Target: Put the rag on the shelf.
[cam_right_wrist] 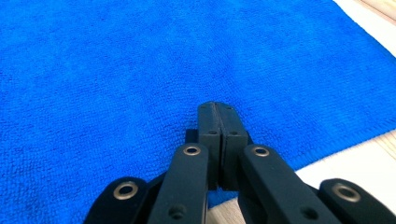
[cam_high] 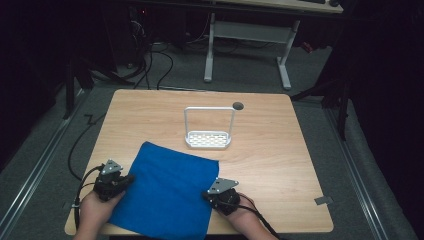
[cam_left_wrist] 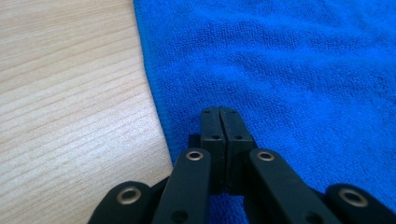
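blue cloth (cam_high: 167,192) lies flat at the near edge of the table (cam_high: 280,165), left of centre, its near hem overhanging that edge. it sits skewed: long axis runs from the near edge toward the far-left, far corner aimed at the white rack (cam_high: 208,131) standing mid-table, well apart. left gripper (cam_high: 129,178) at the cloth's left hem, jaws pressed together over the fabric just inside the edge. right gripper (cam_high: 206,196) at the right hem, jaws likewise together over the cloth; whether either pinches fabric, cannot tell.
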`<state>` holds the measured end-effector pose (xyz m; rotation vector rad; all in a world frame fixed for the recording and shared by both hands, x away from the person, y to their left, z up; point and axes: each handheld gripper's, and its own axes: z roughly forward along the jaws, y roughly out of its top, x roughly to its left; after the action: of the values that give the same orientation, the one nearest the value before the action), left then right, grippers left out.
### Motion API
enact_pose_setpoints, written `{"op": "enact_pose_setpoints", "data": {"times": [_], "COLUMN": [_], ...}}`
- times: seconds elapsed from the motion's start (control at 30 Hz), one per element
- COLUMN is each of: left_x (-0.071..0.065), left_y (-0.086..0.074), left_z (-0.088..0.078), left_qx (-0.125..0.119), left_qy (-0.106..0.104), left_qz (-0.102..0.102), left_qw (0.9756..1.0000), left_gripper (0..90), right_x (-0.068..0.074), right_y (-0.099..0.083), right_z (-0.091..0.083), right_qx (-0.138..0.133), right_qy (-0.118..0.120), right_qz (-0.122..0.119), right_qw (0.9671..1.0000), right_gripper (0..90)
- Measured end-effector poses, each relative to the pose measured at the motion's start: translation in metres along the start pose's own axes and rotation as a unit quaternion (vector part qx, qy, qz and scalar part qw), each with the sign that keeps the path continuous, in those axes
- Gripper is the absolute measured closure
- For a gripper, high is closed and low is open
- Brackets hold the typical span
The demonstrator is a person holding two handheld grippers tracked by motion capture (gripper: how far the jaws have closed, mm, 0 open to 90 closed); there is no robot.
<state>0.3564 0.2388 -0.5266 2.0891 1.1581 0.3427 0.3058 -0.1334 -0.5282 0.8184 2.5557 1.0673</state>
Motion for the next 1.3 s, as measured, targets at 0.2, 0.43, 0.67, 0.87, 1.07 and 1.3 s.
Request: {"op": "enact_pose_setpoints", "data": {"times": [0.2, 0.43, 0.67, 0.87, 1.07, 1.3], "left_x": [-0.009, -0.028, -0.057, -0.072, -0.091, -0.106], "left_y": [0.001, 0.005, 0.013, 0.018, 0.02, 0.02], "left_z": [0.002, 0.008, 0.018, 0.025, 0.03, 0.031], "left_qx": [0.002, 0.008, 0.016, 0.022, 0.025, 0.027], "left_qy": [-0.012, -0.039, -0.073, -0.096, -0.124, -0.139], "left_qz": [0.012, 0.033, 0.073, 0.09, 0.108, 0.126], "left_qw": [0.9998, 0.9987, 0.9945, 0.991, 0.9861, 0.9819], "left_gripper": [89.4, 89.2, 88.1, 87.9, 87.5, 86.7], "right_x": [-0.008, -0.024, -0.04, -0.052, -0.066, -0.074], "right_y": [-0.005, -0.017, -0.033, -0.041, -0.055, -0.064], "right_z": [-0.005, -0.018, -0.034, -0.043, -0.059, -0.068], "right_qx": [0.001, 0.002, 0.003, 0.006, 0.01, 0.009], "right_qy": [-0.013, -0.035, -0.059, -0.078, -0.095, -0.105], "right_qz": [0.008, 0.03, 0.053, 0.07, 0.089, 0.094], "right_qw": [0.9999, 0.9989, 0.9969, 0.9945, 0.9914, 0.99], "right_gripper": [90.0, 90.0, 90.0, 90.0, 90.0, 90.0]}}
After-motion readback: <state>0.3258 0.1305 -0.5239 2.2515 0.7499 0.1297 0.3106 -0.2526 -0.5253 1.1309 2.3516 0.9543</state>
